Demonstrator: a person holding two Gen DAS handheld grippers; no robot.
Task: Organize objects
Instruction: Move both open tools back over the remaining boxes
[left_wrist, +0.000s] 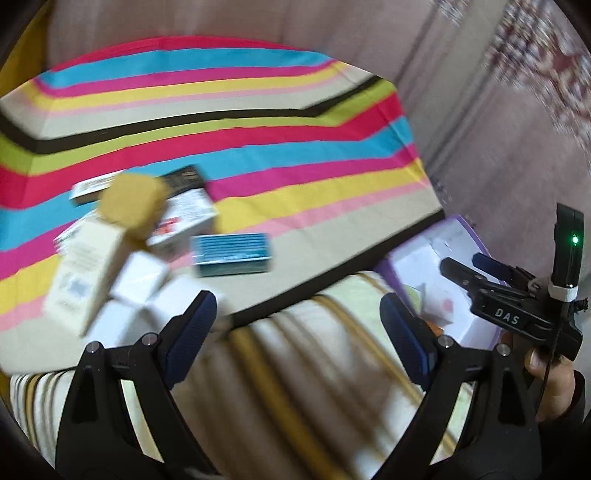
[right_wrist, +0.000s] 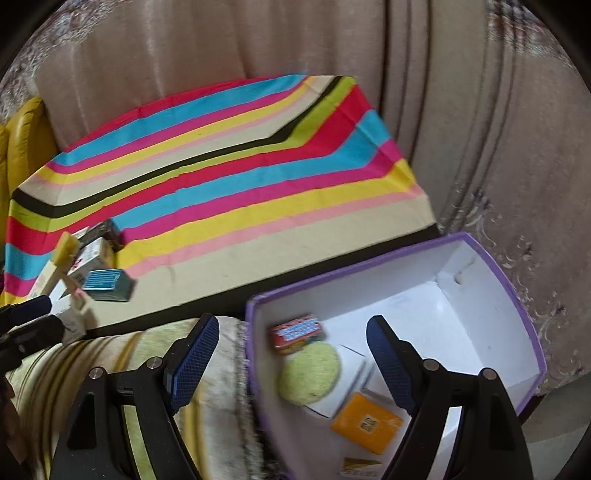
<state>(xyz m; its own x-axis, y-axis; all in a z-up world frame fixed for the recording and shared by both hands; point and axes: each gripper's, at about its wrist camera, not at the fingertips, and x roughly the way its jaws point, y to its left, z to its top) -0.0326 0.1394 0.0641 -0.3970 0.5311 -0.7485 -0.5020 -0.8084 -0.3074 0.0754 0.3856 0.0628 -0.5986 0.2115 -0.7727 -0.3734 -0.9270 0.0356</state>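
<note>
Right wrist view: right claw spread above purple box; left claw likewise spread, empty.

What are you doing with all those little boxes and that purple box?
A person holds a gripper in each hand and is tidying small boxes into the purple box. Both the left gripper and the right gripper are open and hold nothing. A red packet, a round green thing and an orange box already lie inside the purple box. A pile of small boxes, among them a blue box, waits on the striped cloth.
</note>
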